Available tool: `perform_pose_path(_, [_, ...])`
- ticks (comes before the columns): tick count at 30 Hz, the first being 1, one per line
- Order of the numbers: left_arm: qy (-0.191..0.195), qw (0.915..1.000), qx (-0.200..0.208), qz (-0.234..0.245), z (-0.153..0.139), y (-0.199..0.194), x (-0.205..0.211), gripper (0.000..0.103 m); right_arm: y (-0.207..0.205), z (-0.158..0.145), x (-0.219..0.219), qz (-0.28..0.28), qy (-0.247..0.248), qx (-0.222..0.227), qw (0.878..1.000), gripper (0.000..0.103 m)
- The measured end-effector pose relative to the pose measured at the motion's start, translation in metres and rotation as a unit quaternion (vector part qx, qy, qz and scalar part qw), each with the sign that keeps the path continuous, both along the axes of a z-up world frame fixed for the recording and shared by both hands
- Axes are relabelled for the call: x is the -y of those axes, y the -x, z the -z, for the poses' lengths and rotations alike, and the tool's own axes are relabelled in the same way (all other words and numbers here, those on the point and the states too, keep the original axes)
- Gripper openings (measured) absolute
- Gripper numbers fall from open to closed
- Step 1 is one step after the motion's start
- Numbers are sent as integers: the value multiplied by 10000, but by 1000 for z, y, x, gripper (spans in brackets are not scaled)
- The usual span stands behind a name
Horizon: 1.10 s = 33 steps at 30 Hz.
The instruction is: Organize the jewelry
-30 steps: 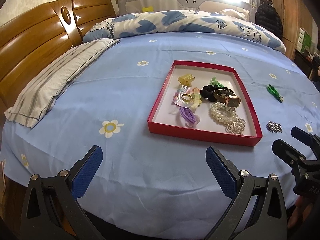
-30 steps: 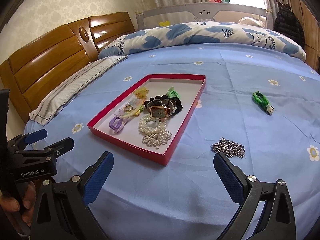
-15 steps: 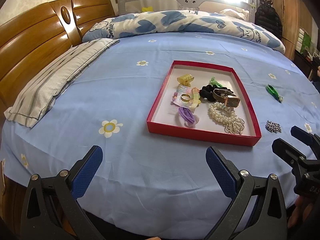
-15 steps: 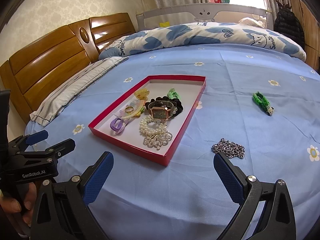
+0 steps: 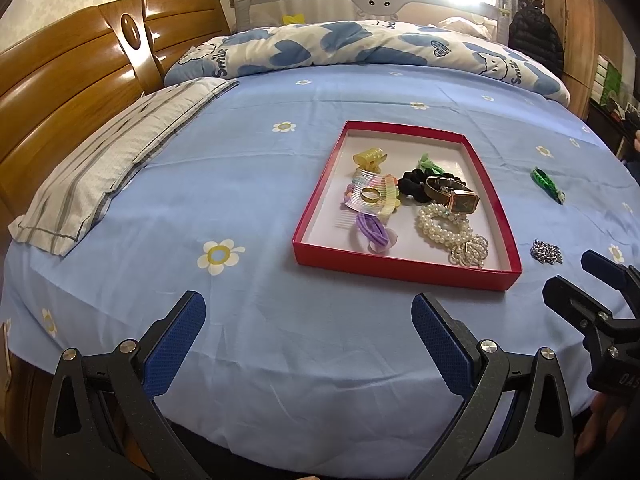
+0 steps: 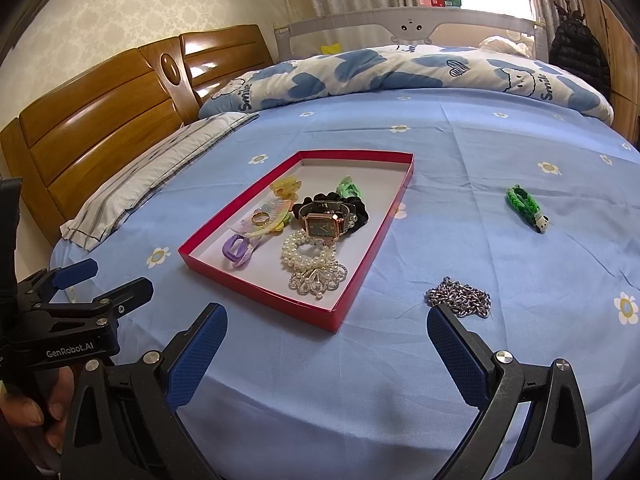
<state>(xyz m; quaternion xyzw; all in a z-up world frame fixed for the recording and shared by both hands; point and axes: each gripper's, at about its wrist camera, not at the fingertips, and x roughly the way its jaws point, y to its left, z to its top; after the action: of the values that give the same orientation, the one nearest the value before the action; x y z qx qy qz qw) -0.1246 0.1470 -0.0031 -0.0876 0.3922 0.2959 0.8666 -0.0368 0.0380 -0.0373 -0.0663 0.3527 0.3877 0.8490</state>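
A red shallow tray (image 5: 400,272) (image 6: 262,294) lies on the blue bedsheet. It holds a watch (image 6: 324,226), a pearl bracelet (image 6: 306,254), a silver brooch (image 6: 318,278), a gold ring (image 5: 370,195), hair clips and a black scrunchie. Outside it, to the right, lie a silver chain (image 6: 460,298) (image 5: 546,252) and a green woven bracelet (image 6: 526,208) (image 5: 546,184). My left gripper (image 5: 308,338) hangs open near the bed's front edge, short of the tray. My right gripper (image 6: 326,346) is open too, its right finger just before the chain.
A striped pillow (image 5: 120,160) lies at the left by the wooden headboard (image 5: 72,80). A rolled heart-print quilt (image 5: 360,46) runs along the far side. A hand (image 6: 36,412) holds the left gripper's grip. Bare sheet surrounds the tray.
Both views have crept slightly forward and up, so the tray sits a little lower in them. Both grippers stay open and nothing on the bed has moved.
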Motion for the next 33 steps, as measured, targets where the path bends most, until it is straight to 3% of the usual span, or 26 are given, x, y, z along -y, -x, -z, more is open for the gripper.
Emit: perform_pose_path(33, [-5,10000,-76,-5,3,-1,-3,103,1,-2,0,-13,9,11,10000,101])
